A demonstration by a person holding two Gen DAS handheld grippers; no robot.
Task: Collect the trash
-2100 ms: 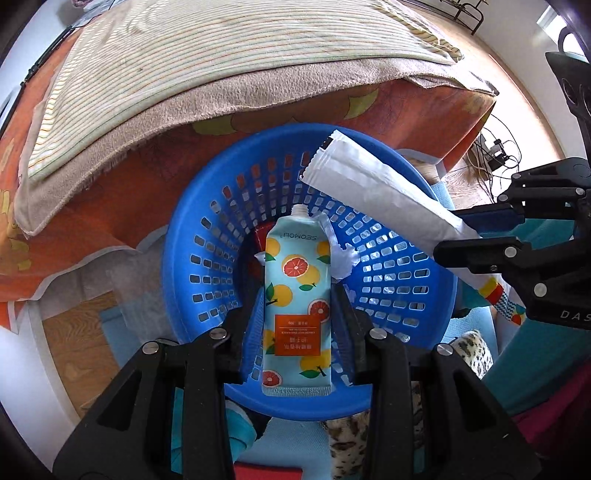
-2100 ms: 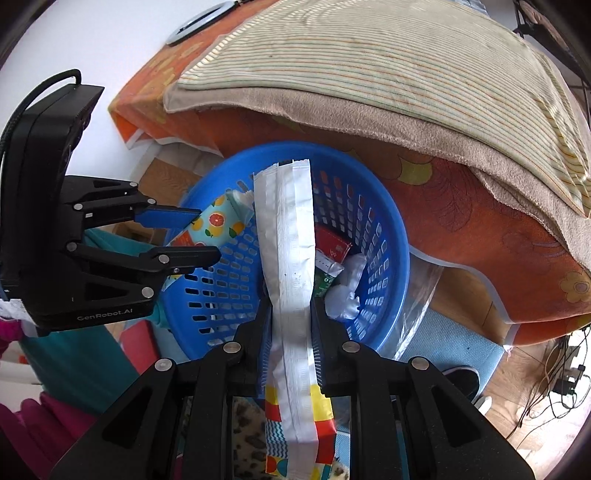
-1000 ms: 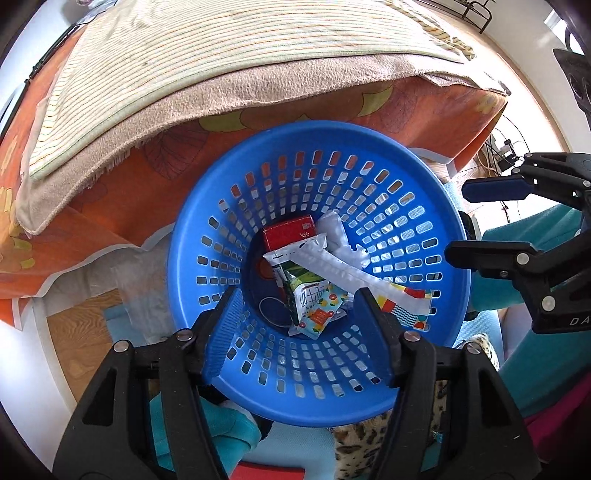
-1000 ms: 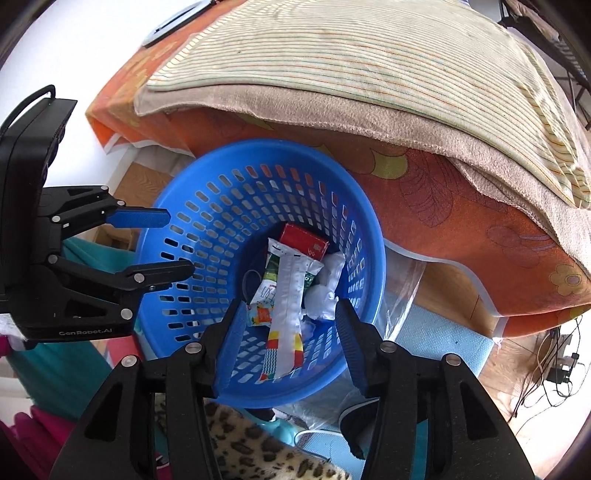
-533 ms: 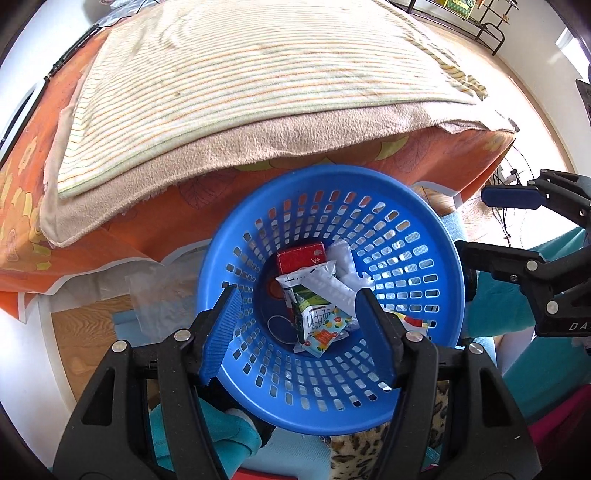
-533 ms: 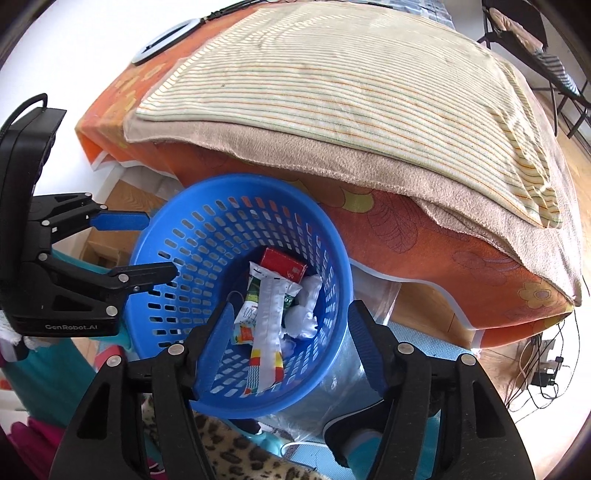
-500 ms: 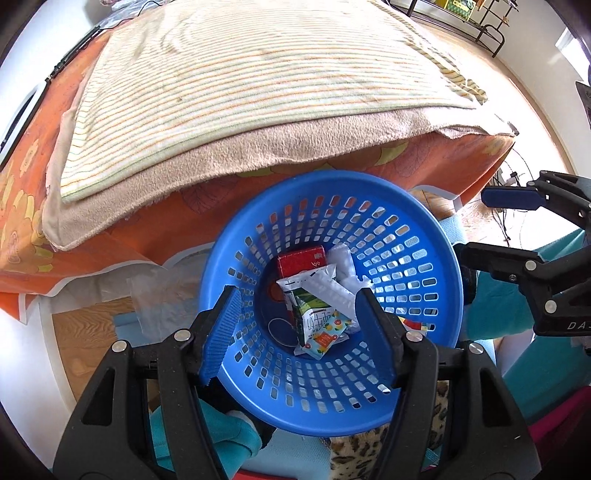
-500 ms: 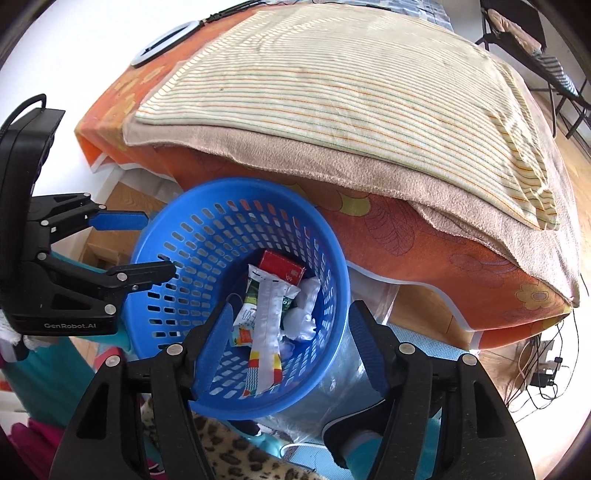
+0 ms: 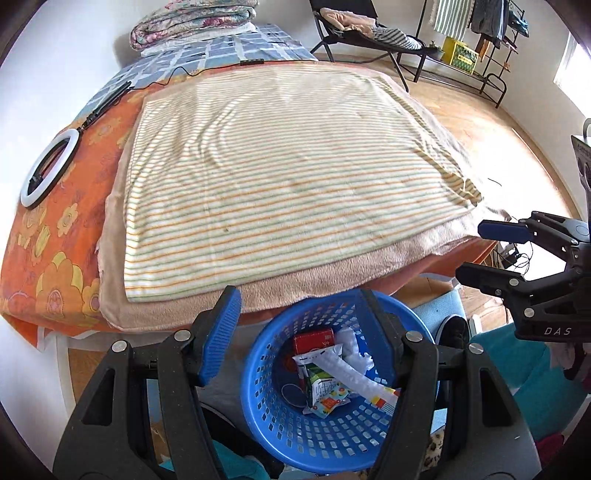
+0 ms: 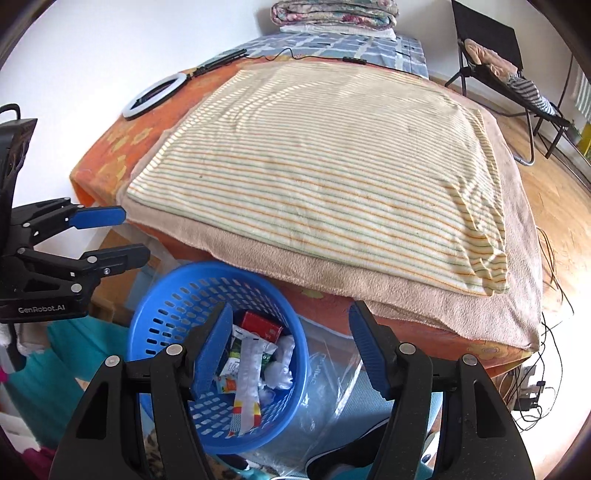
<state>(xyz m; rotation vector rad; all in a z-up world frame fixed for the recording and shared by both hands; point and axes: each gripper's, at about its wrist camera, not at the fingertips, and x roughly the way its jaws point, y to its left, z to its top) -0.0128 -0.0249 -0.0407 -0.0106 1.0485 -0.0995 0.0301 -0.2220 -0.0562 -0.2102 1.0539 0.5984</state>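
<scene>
A blue perforated basket (image 9: 266,424) stands on the floor against the bed. In it lie a red carton (image 9: 314,339), a long white wrapper (image 9: 343,373), a fruit-print pouch (image 9: 325,395) and crumpled paper. My left gripper (image 9: 297,317) hangs open above the basket with nothing between its fingers. To its right, my right gripper (image 9: 471,251) is open too. In the right wrist view the basket (image 10: 166,306) sits low and left, holding the red carton (image 10: 258,325) and the white wrapper (image 10: 247,373). There my right gripper (image 10: 290,321) is open and empty, and my left gripper (image 10: 135,234) is at the left edge.
The bed carries a striped blanket (image 9: 288,177) over an orange flowered sheet (image 9: 48,229). On it lie a ring light (image 9: 48,166) and folded quilts (image 9: 192,18). A clear plastic bag (image 10: 332,391) lies right of the basket. A folding chair (image 10: 491,62) and cables (image 10: 532,391) are on the wooden floor.
Both grippers let go of the pouch and the wrapper, which now lie in the basket. Both have since risen and tilted up, so the basket sits lower and more of the bed shows.
</scene>
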